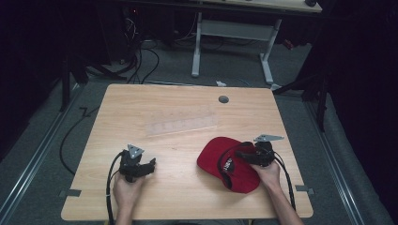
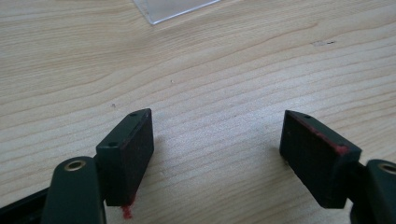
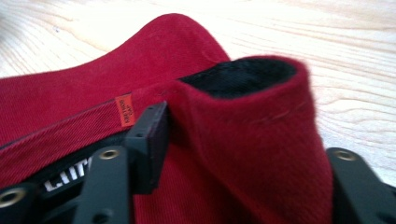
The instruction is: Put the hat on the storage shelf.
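Cap [image 1: 224,161] sits upside down at near right of table [image 1: 178,187]. Right gripper [image 3: 243,140] has a fold of its fabric between the jaws, pads pressing, likely to lift or fold it. Left gripper [image 2: 217,154] idles near left, jaws apart over bare wood, ready to assist.

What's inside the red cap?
The cap lies upside down on the table. Inside shows a dark lining, a black band with white letters and a small orange tag. The right gripper and folded cloth hide the rest.

Bare table [image 1: 178,183] between tools, clear plastic strip [image 1: 180,125] ahead, red cap [image 1: 225,161] rightward
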The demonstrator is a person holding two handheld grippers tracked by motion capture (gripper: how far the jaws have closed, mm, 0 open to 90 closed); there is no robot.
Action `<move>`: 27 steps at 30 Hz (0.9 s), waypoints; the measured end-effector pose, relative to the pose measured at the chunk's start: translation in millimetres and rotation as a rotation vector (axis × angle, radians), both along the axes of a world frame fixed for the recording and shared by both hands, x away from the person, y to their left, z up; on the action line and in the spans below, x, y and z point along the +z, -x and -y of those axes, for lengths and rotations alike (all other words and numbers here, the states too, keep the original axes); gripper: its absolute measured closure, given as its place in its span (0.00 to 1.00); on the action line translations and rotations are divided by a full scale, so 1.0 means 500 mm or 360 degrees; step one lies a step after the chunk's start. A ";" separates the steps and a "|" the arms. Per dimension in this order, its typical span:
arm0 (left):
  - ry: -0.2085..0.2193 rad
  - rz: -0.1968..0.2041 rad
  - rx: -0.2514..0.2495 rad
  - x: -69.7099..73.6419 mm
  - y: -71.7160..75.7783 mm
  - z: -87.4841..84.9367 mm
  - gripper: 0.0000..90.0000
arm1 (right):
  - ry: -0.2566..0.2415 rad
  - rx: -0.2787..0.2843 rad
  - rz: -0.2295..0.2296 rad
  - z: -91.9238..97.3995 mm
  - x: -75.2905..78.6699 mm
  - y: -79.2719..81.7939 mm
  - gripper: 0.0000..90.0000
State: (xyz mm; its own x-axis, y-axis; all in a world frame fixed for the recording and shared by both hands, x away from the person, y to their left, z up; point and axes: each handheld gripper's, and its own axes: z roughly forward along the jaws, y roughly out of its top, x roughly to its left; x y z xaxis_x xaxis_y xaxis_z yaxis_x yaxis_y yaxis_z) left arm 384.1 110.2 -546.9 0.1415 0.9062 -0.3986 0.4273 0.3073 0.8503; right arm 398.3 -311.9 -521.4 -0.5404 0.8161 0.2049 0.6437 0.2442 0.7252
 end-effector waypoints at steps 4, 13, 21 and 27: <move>0.0001 0.0000 -0.0006 0.000 0.000 0.000 0.29 | -0.0010 0.0040 -0.0015 -0.001 -0.005 -0.001 0.63; -0.0007 0.0000 -0.0013 0.000 -0.001 0.001 0.29 | 0.0009 0.0188 0.0011 -0.005 0.002 0.010 0.92; -0.0009 -0.0003 -0.0034 -0.001 0.002 0.004 0.26 | -0.0023 0.0267 0.0070 -0.009 0.043 0.039 0.95; -0.0013 0.0001 -0.0041 -0.001 0.004 0.003 0.28 | -0.0074 0.0235 0.0067 0.004 0.062 0.047 0.95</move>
